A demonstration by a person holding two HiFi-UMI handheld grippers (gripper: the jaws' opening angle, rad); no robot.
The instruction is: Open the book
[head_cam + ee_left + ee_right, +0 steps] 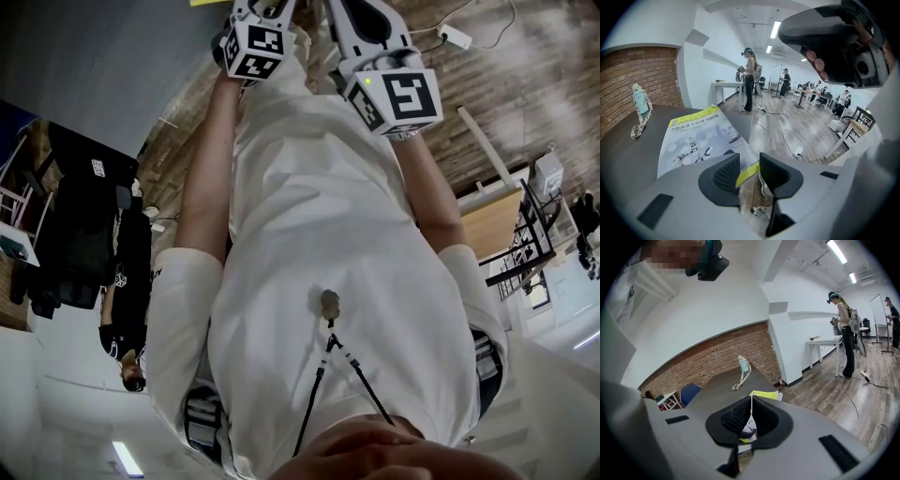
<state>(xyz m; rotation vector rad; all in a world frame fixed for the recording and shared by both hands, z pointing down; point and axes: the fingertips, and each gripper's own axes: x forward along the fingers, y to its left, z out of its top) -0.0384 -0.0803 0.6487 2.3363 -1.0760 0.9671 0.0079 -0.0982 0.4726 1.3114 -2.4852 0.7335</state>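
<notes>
Book (698,138) seen lying flat on dark surface (623,164), cover up, yellow band along far edge. Left gripper (749,165) held wide open: book's near yellow corner set between jaws, not pressed. Right gripper (751,402) closed tight on thin white edge of book, sheet seen edge-on between jaws. Bottle (641,99) stood at surface's far left.
</notes>
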